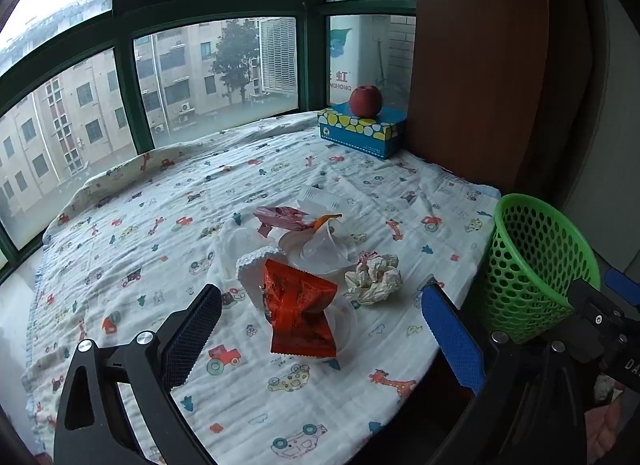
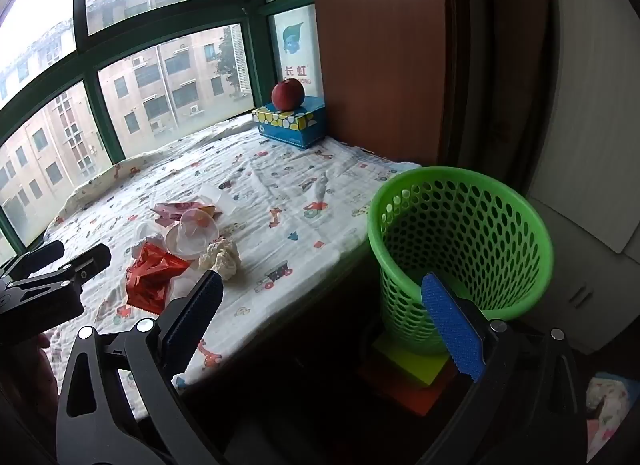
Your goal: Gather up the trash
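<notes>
Both my grippers, left [image 1: 320, 329] & right [image 2: 324, 325], were spread wide, nothing held. Red wrapper [image 1: 300, 313] lay w/ crumpled paper [image 1: 374, 277] near green basket [image 2: 460, 249].

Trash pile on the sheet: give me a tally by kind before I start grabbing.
Foil wrappers: 2, red and pink
Crumpled paper balls: 1
Clear plastic cups: at least 2, overlapping
White packaging pieces: 2
Total: at least 7
</notes>
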A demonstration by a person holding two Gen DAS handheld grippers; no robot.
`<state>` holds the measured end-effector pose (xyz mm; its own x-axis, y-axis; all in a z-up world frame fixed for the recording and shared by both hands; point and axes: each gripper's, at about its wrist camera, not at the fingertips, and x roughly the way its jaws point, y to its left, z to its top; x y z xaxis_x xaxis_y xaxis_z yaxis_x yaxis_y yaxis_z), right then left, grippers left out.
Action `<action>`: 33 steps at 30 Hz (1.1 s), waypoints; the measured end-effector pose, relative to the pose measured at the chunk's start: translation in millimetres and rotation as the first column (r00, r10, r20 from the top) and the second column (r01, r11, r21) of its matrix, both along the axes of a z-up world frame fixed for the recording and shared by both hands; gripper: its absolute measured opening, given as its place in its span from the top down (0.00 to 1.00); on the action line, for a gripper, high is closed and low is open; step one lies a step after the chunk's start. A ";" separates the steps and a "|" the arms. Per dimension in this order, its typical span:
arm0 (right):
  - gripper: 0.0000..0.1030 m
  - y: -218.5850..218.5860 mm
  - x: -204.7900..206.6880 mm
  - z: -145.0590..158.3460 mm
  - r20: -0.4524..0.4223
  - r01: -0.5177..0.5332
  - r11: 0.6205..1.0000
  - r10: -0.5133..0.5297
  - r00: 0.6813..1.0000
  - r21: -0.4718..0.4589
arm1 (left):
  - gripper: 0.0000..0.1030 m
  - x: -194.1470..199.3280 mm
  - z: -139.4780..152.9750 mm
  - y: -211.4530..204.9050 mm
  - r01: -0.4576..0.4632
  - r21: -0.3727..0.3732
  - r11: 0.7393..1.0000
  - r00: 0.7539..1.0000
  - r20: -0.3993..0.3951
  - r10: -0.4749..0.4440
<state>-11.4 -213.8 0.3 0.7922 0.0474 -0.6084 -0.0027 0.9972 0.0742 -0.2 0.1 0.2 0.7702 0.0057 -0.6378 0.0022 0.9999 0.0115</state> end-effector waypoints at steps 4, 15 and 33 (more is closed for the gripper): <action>0.05 2.1 -0.9 1.0 0.007 0.001 1.000 -0.001 1.000 0.001 | 0.06 0.1 0.8 -1.7 -0.007 0.015 1.000 1.000 0.007 0.007; 0.05 -6.3 -1.9 1.5 0.014 0.022 1.000 -0.022 1.000 -0.003 | 0.06 -2.5 5.1 0.2 -0.006 -0.009 1.000 1.000 0.019 0.006; 0.05 -8.1 -4.7 3.3 0.037 0.035 0.999 -0.035 0.999 0.002 | 0.06 -2.2 0.1 0.4 -0.021 -0.009 1.000 1.000 0.014 0.021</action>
<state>-16.1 -221.9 3.6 0.8151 0.0197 -0.5790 0.0298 0.9967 0.0758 -2.4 0.5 0.4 0.7787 0.0162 -0.6271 -0.0189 0.9998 0.0024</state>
